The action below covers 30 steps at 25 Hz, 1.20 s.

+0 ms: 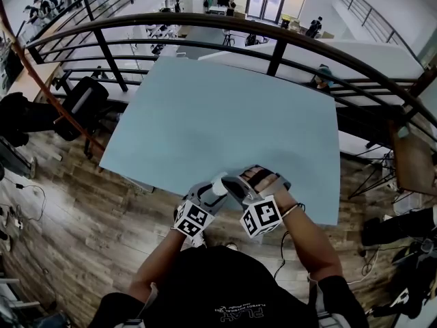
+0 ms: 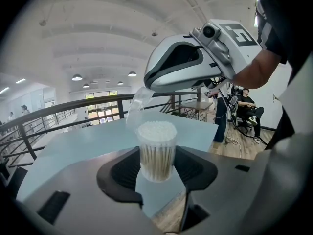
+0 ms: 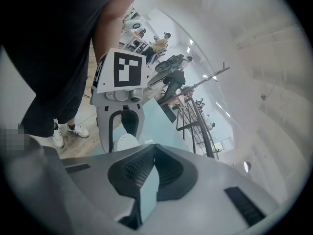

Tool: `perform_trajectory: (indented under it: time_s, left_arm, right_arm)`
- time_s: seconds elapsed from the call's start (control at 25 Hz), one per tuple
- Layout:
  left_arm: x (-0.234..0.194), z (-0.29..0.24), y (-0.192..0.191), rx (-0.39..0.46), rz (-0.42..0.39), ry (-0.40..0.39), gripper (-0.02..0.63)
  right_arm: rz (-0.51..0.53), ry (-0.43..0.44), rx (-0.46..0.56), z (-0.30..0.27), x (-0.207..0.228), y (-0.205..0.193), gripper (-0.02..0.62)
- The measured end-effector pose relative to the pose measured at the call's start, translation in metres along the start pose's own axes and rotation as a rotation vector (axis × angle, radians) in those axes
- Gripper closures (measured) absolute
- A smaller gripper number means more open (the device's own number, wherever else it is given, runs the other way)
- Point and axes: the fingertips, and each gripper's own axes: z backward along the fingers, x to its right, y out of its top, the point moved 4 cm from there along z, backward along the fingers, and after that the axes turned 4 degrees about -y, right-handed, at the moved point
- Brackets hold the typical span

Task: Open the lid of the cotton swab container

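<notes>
The left gripper's (image 2: 156, 169) jaws are clamped on the cotton swab container (image 2: 156, 151). It is a clear, straight-walled plastic cylinder standing upright between the dark ribbed pads. It is packed with swabs, pale sticks showing through the wall and white fluffy tips making a flat round top. That top is uncovered.

Up and to the left of it, the right gripper (image 2: 146, 84) comes in from the upper right of the left gripper view, a smooth grey shell with a black inset. A thin transparent lid (image 2: 138, 104) hangs tilted at its tips, clear of the container's mouth. In the right gripper view, those jaws (image 3: 154, 148) are clenched tight, the ribbed pads meeting with no gap. The lid itself is too clear to pick out there. The swab tops (image 3: 126, 142) show just beyond, framed by the left gripper's fork.

From the head view, both grippers sit low in the middle of the frame, left (image 1: 208, 198) and right (image 1: 233, 184) nose to nose. They are at the near edge of a matte pale-blue desk (image 1: 225, 115). Beyond the desk curves a dark metal railing (image 1: 205, 22), and wood-plank floor (image 1: 82, 217) lies at lower left.
</notes>
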Motion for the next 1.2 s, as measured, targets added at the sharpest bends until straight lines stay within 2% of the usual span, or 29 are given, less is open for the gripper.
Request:
perform_trajectory:
  time_s: [0.4,0.84,1.08,1.2]
  left_arm:
    - [0.009,-0.002,0.000,-0.006,-0.022,-0.018,0.379]
    - [0.012,0.001,0.012,0.022,-0.048,-0.033,0.379]
    - [0.007,0.000,0.008,0.026,-0.018,-0.023,0.377]
    - [0.001,0.001,0.010,0.032,0.015,-0.003,0.377]
  right_arm:
    - [-0.001,-0.032,-0.004,-0.010,0.011,-0.006,0.575]
    - [0.014,0.007,-0.018,-0.028,0.005,-0.005,0.575]
    - [0.007,0.024,-0.006,-0.027,0.001,-0.005,0.575]
    - [-0.039,0.007,0.003,-0.018,-0.003,-0.005,0.575]
